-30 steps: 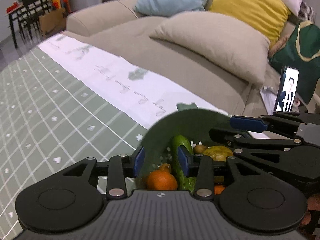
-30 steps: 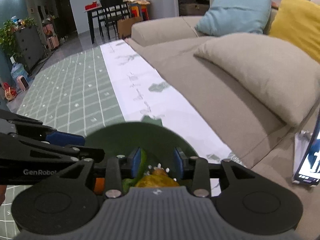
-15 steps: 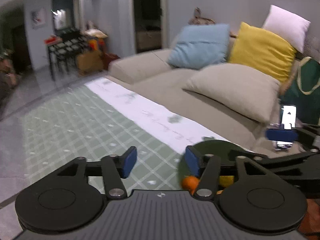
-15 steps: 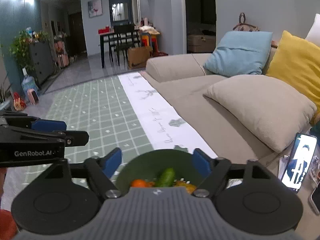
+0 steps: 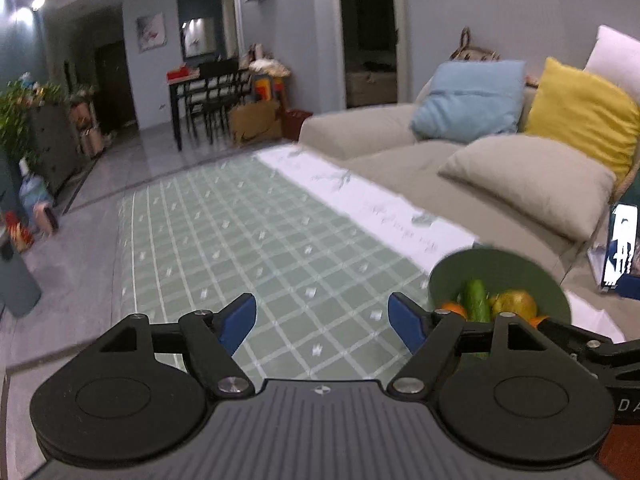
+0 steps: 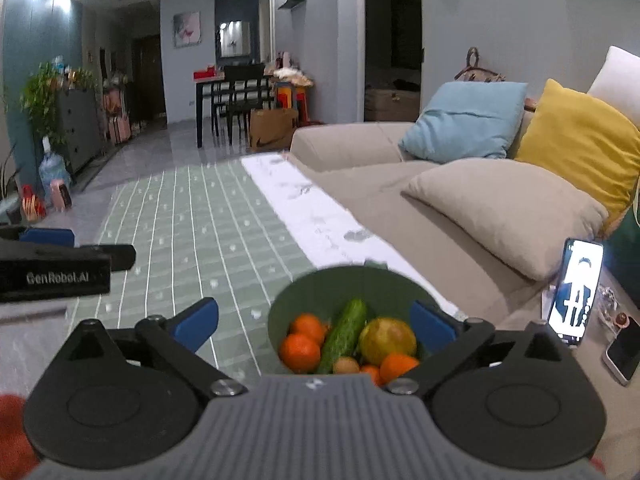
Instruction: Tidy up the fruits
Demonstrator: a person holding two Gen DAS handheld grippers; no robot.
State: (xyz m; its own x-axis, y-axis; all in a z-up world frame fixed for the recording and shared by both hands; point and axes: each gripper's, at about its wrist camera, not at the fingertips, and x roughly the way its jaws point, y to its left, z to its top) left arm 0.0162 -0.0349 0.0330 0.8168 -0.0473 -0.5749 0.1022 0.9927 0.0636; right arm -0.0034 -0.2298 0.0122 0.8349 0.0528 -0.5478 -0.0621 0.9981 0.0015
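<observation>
A dark green bowl (image 6: 320, 292) stands on the green checked cloth (image 6: 200, 240). It holds a cucumber (image 6: 346, 334), several oranges (image 6: 300, 352), a yellow-green fruit (image 6: 386, 340) and a small brown fruit (image 6: 346, 366). My right gripper (image 6: 314, 322) hangs back above the bowl, its jaws opening wide. The bowl shows through the gap, and the pads do not touch it. My left gripper (image 5: 322, 316) is opening too, with only cloth between its fingers. In the left wrist view the bowl (image 5: 500, 264) sits to the right, behind the right finger.
A beige sofa (image 6: 360, 148) with blue, yellow and beige cushions runs along the right. A lit phone (image 6: 576, 292) stands propped beside the bowl, and another phone (image 6: 624, 352) lies flat. A white runner (image 6: 320, 220) edges the cloth. A dining table (image 6: 228, 88) is far back.
Both grippers were shut on the bowl's rim a second ago. They have let go, opened wide and drawn back and upward, leaving the bowl on the cloth.
</observation>
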